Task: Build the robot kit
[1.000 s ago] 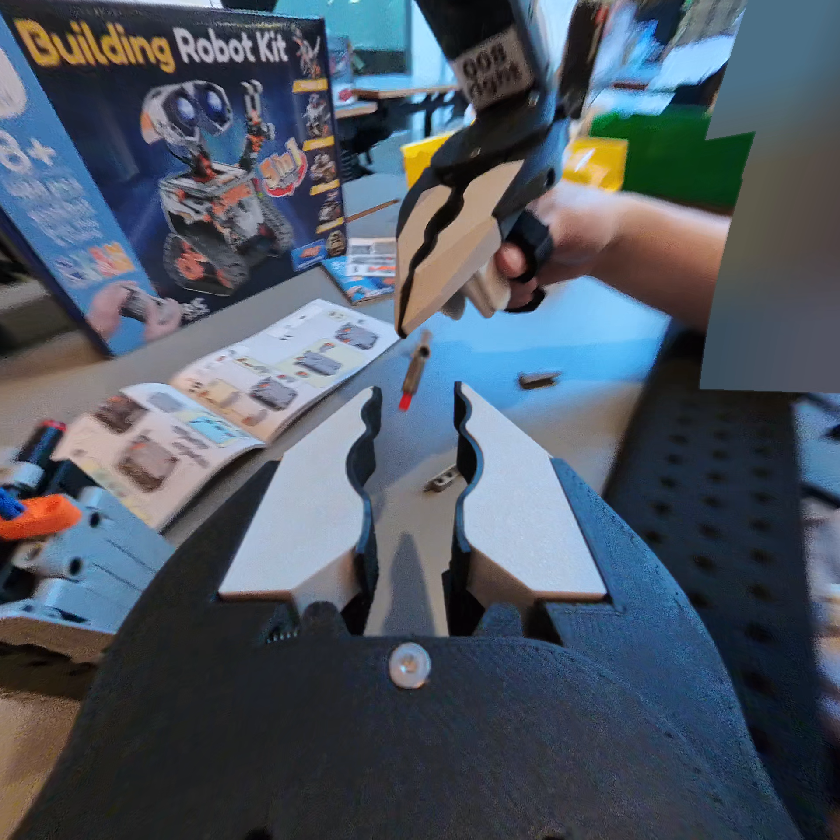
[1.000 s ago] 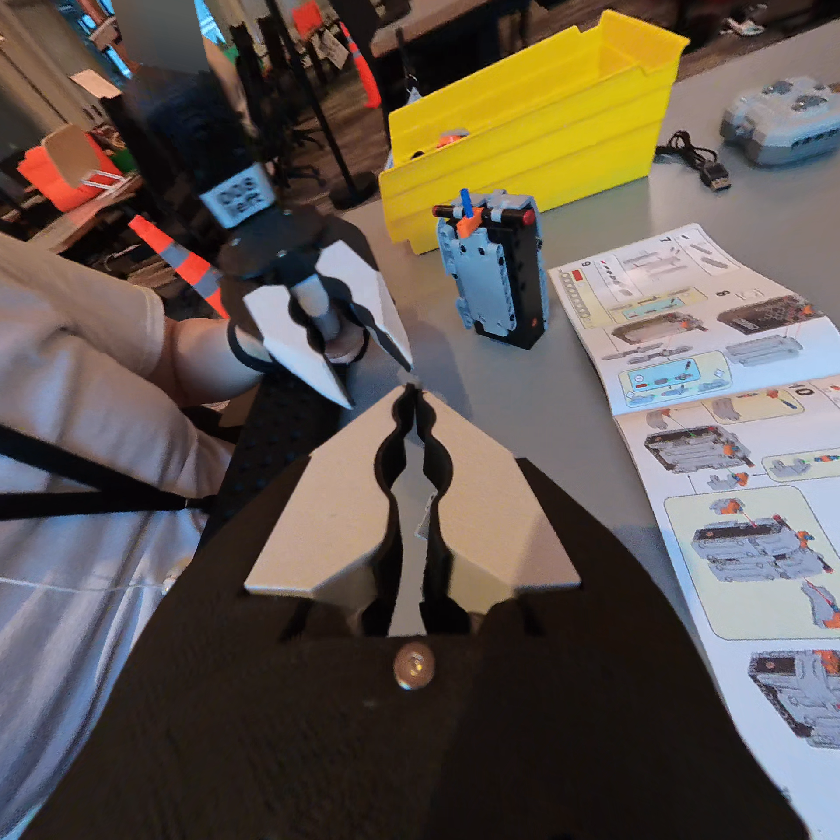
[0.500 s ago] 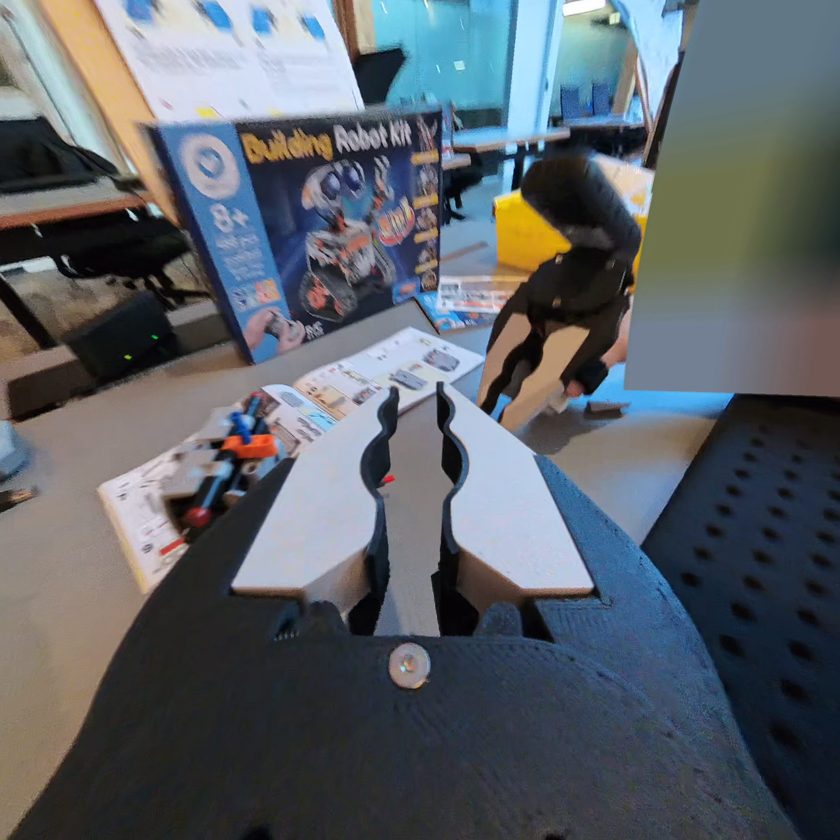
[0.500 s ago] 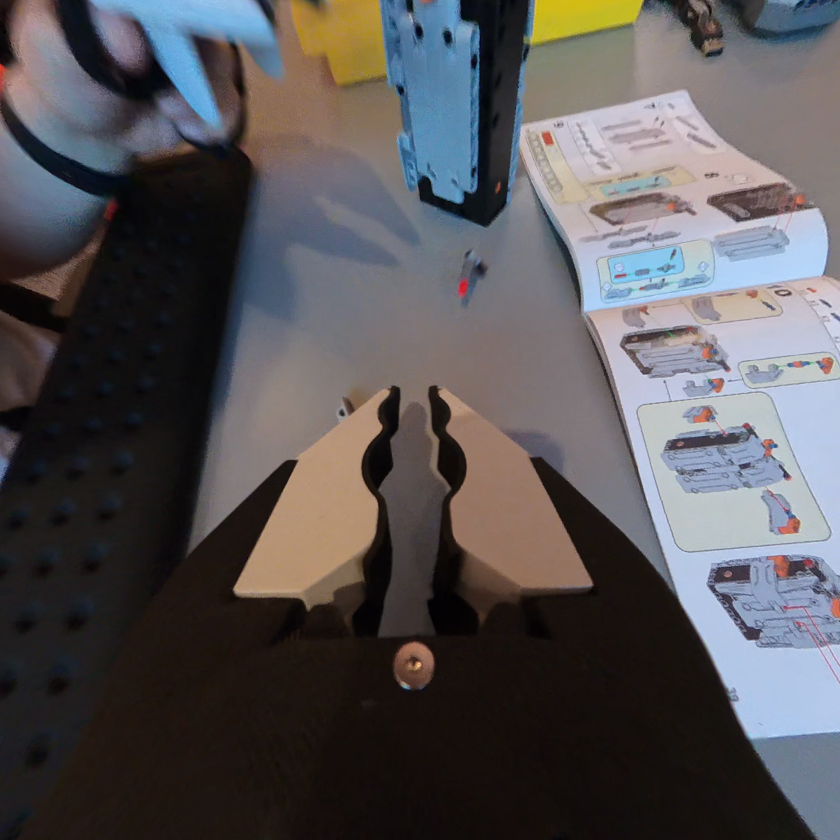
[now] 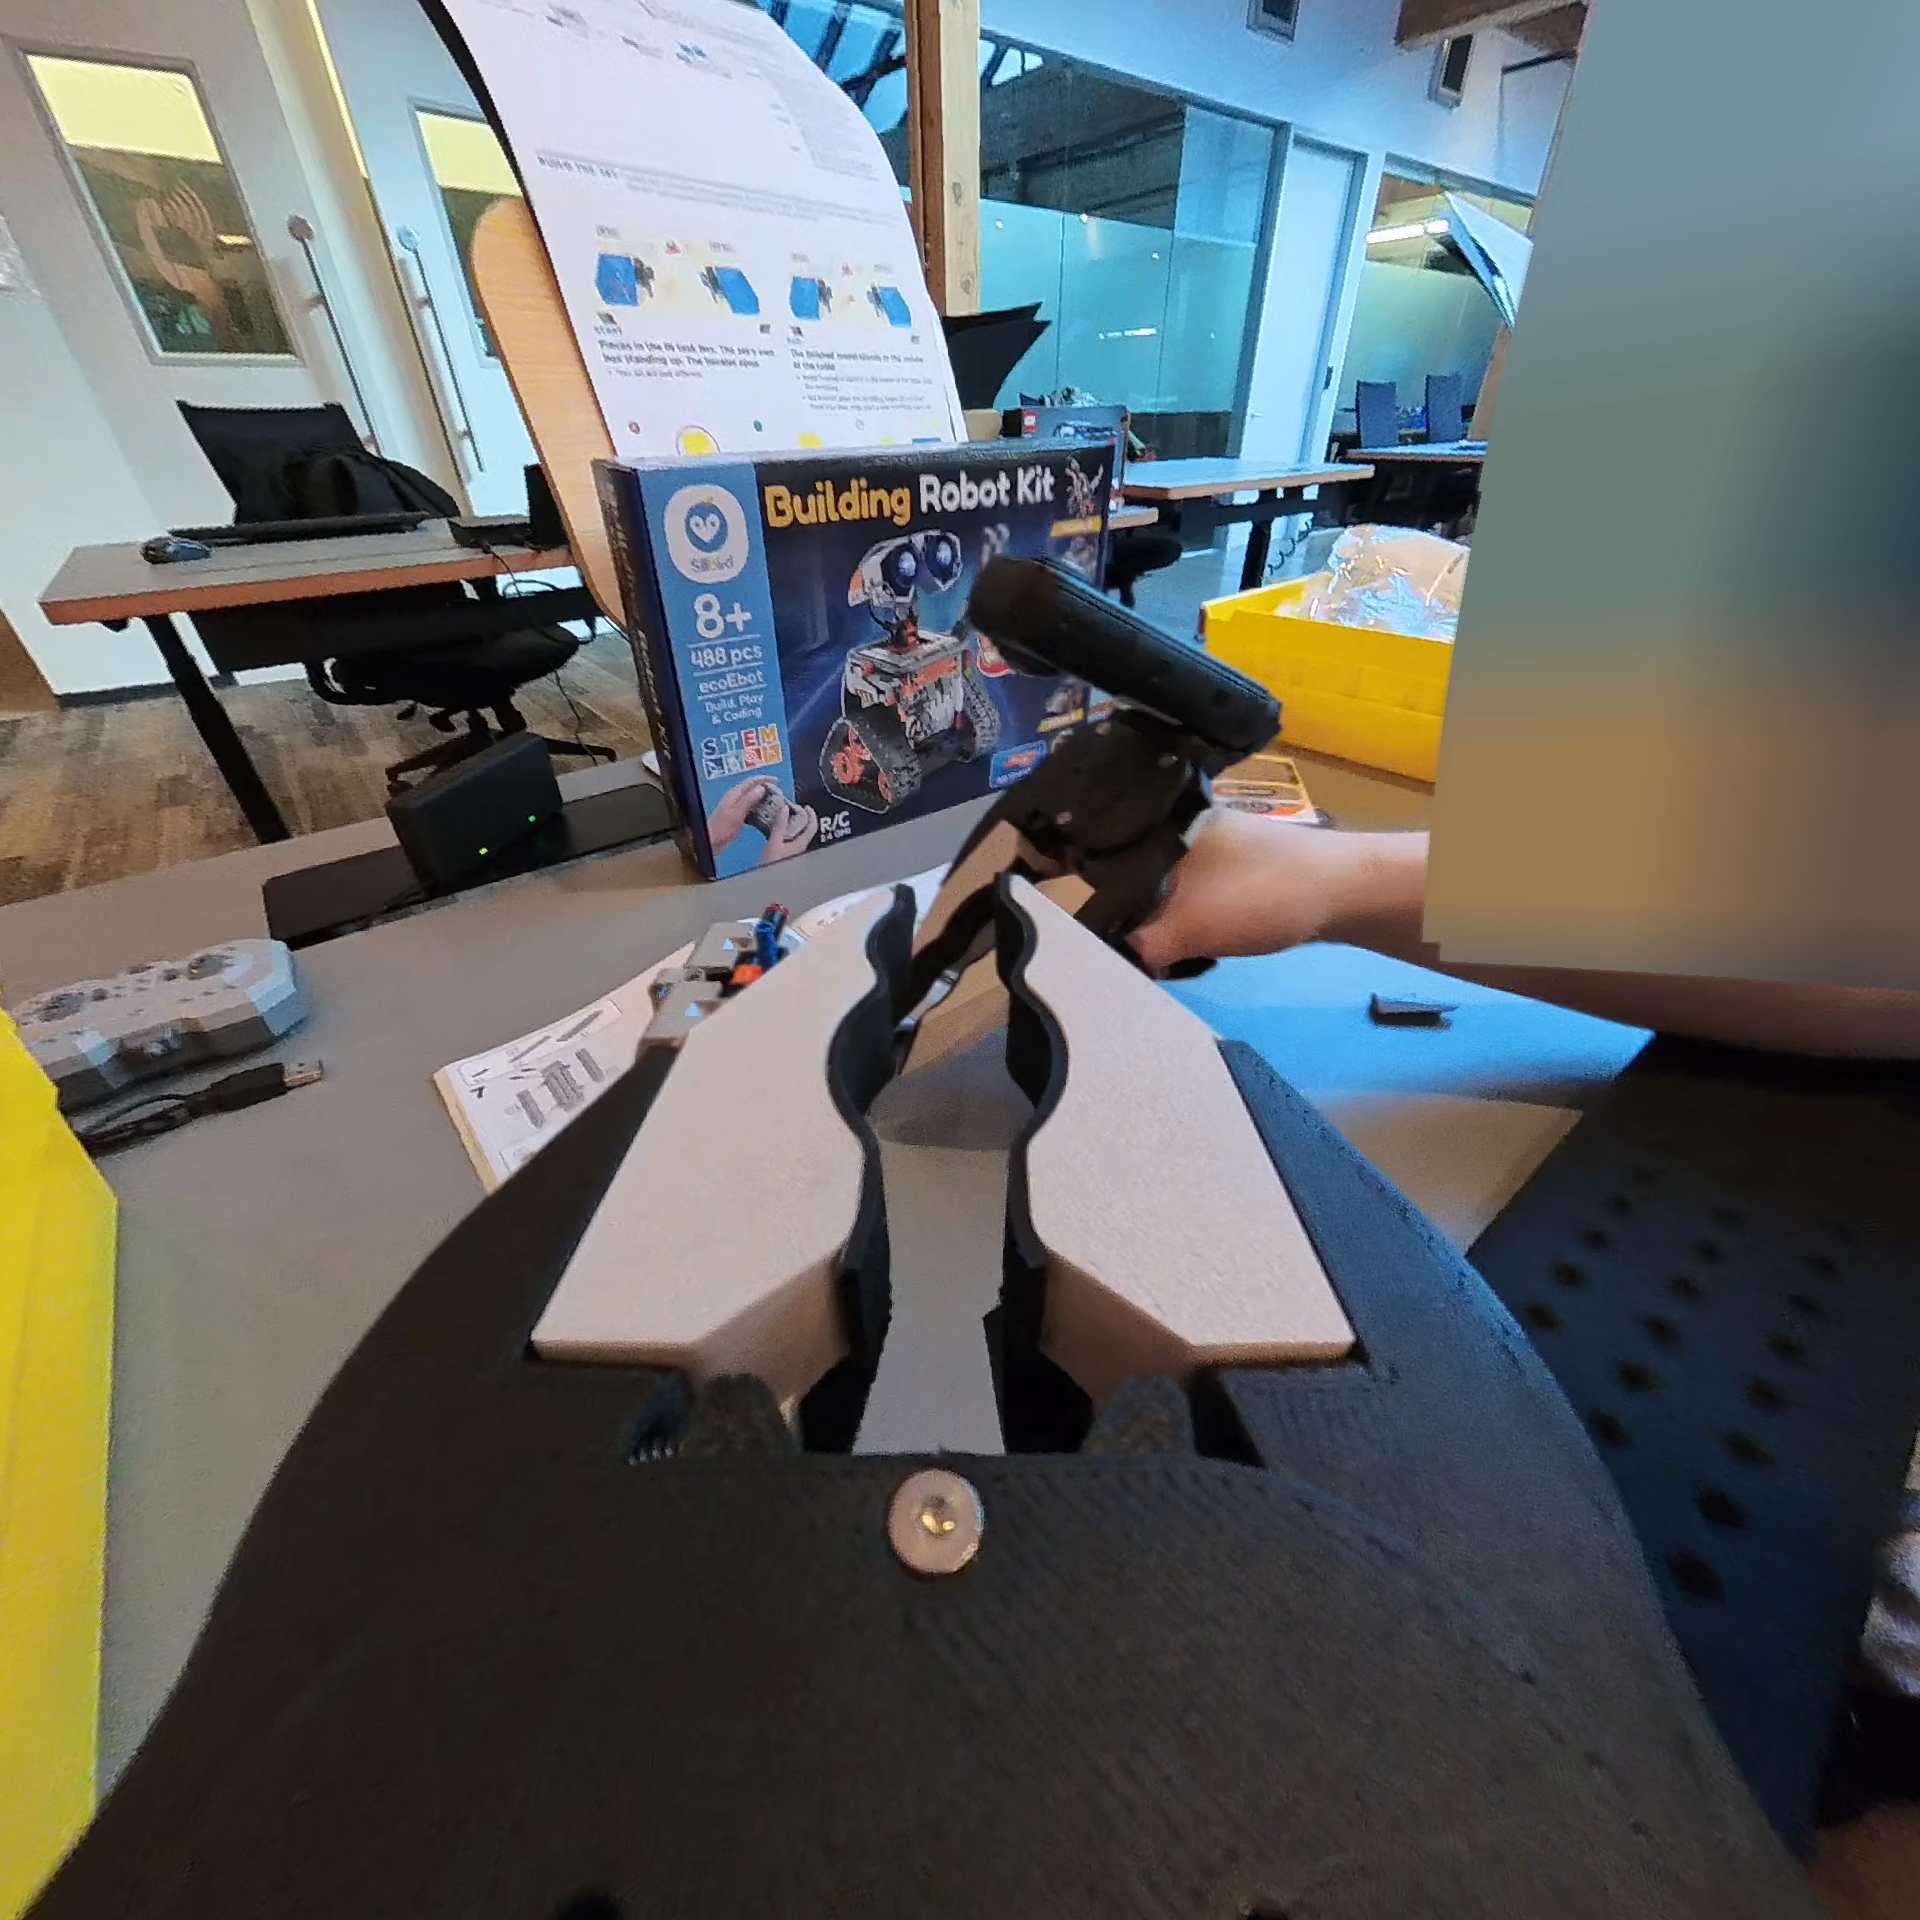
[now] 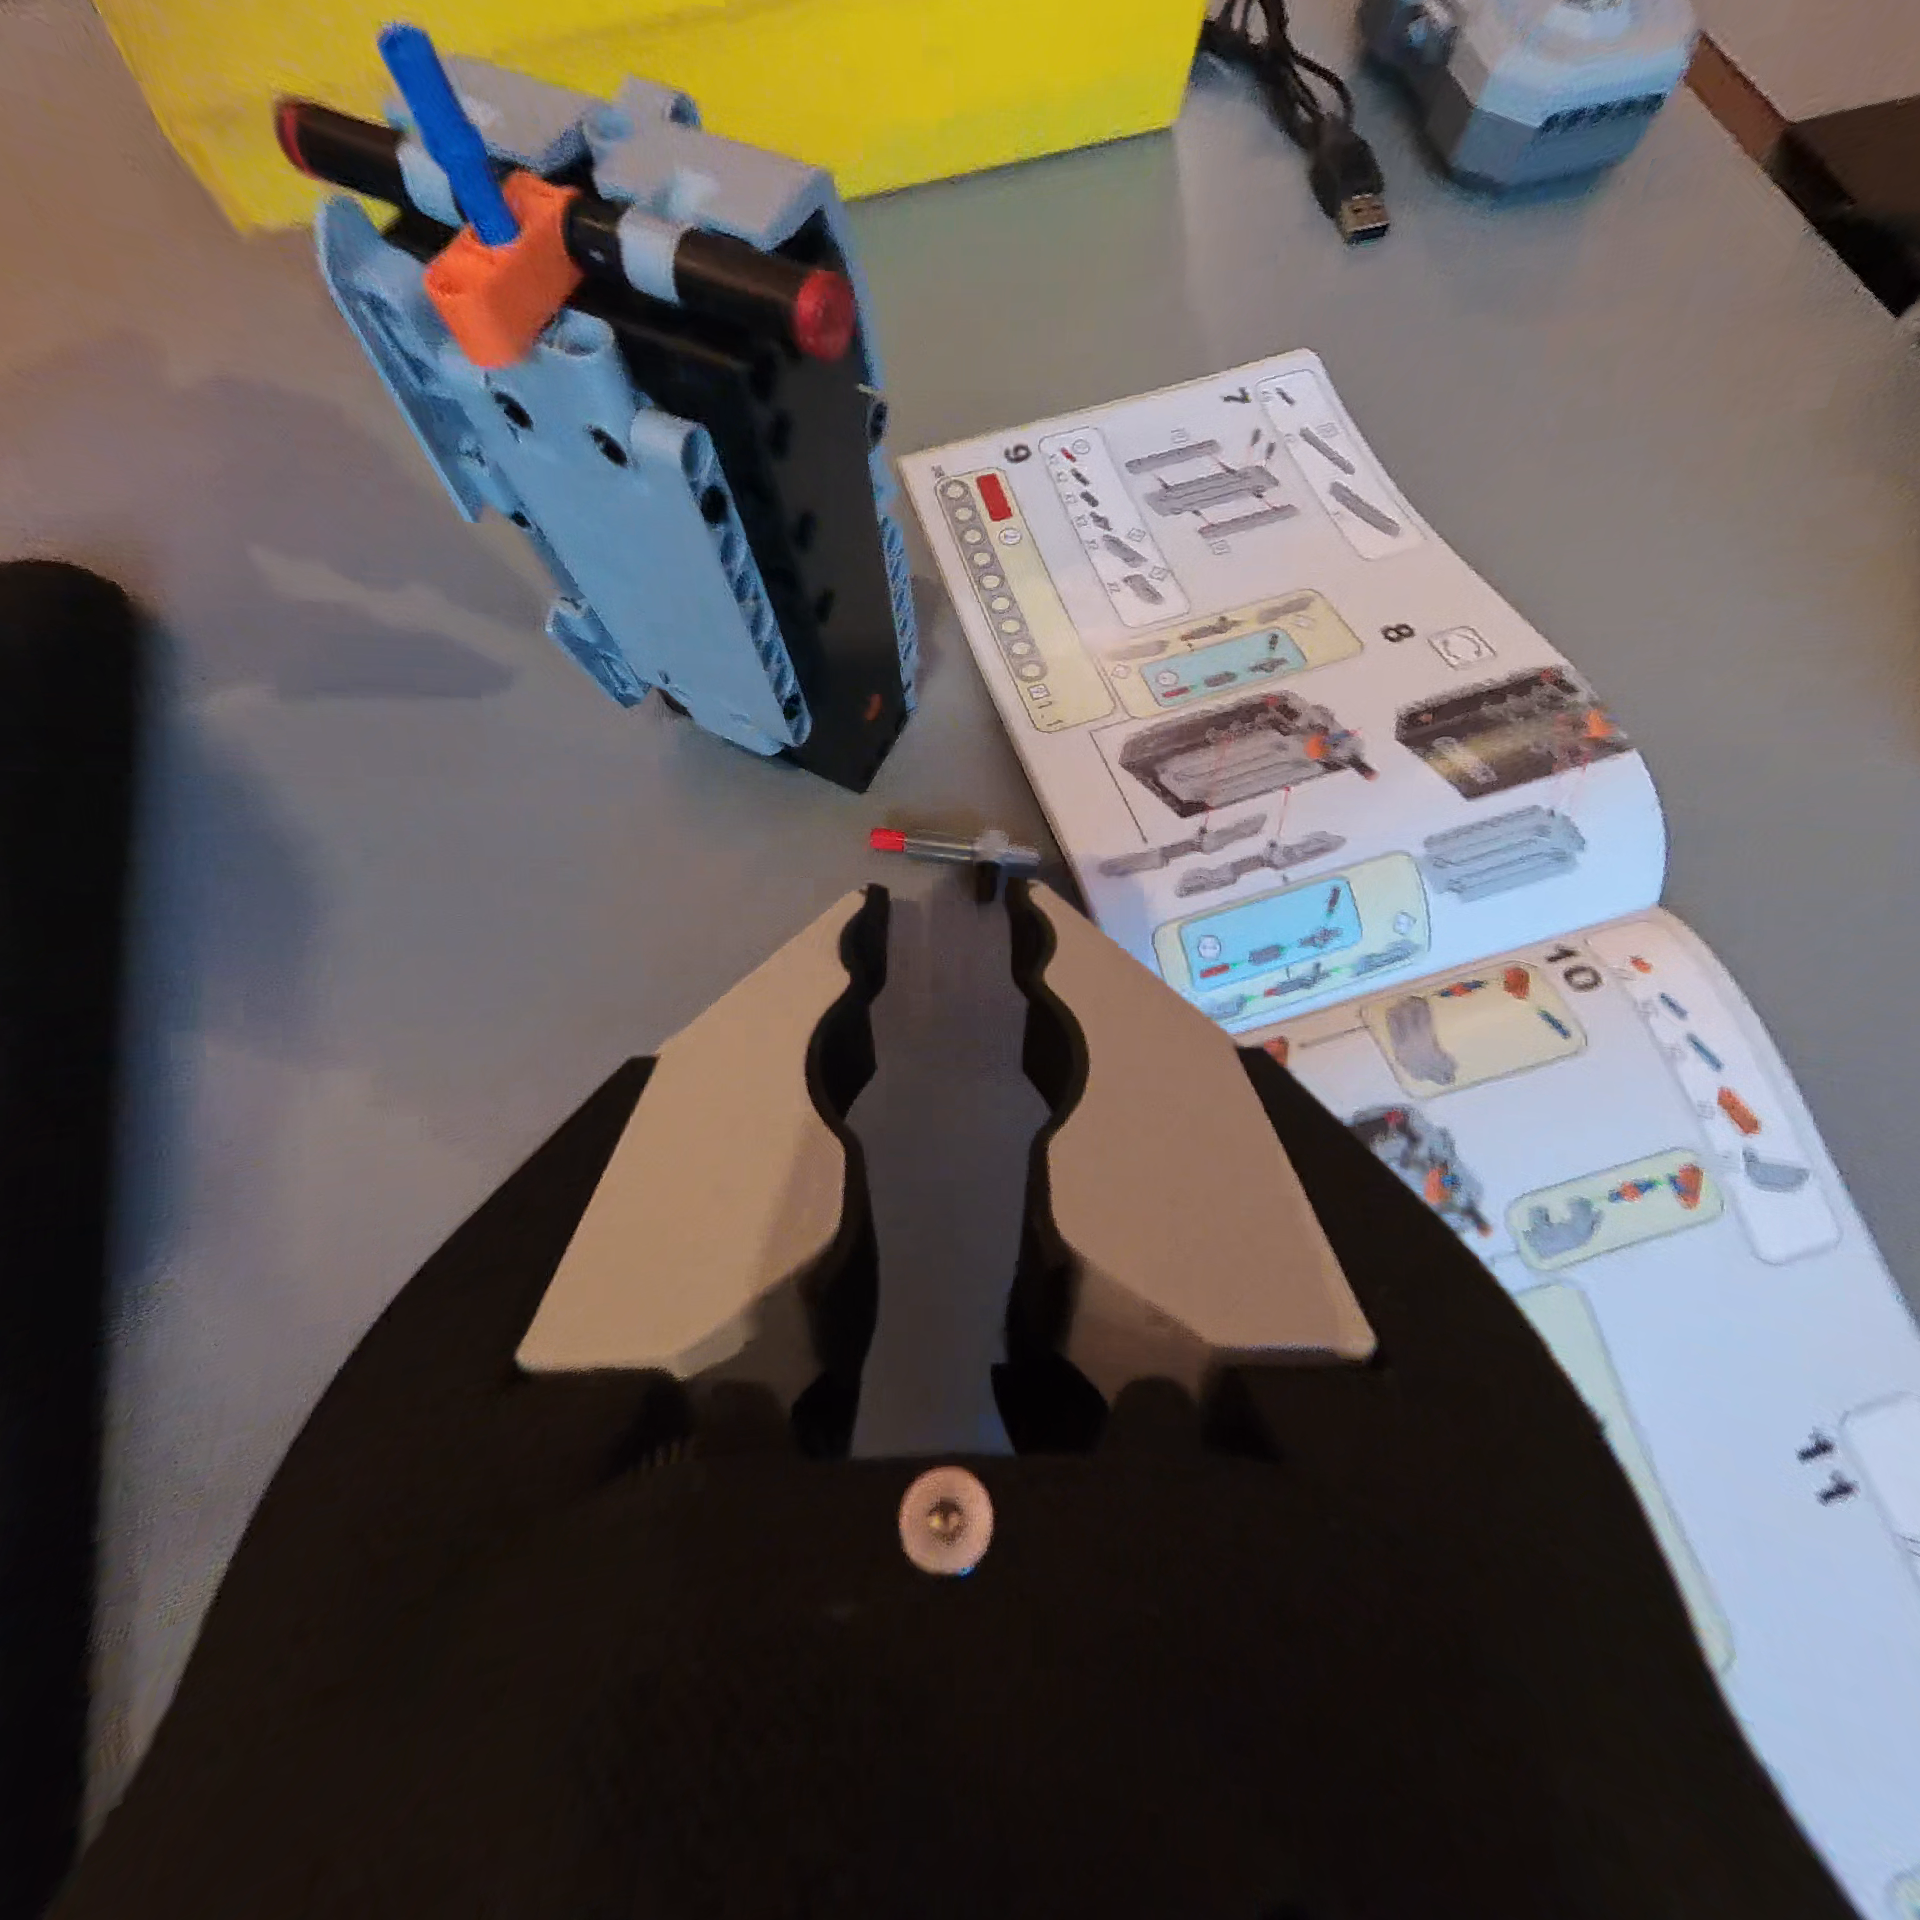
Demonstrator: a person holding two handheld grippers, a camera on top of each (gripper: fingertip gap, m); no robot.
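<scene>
My right gripper is open and empty, low over the grey table. A small grey pin with a red tip lies just beyond its fingertips, at the edge of an open instruction booklet. An upright grey and black brick assembly with a blue axle and an orange connector stands just behind the pin. My left gripper is open and empty, held above the table and pointing at the right gripper, which a hand holds.
A kit box stands at the back. A yellow bin sits behind the assembly, another at the far right. A grey controller and USB cable lie left. A black perforated board lies right, a small dark piece beyond it. The left gripper is farther from the grey controller, some 40 centimetres, than the right, some 30 centimetres.
My right gripper has opened and moved forward and down to the red-tipped pin beside the assembly. My left gripper has pulled back and tilted up, staying open.
</scene>
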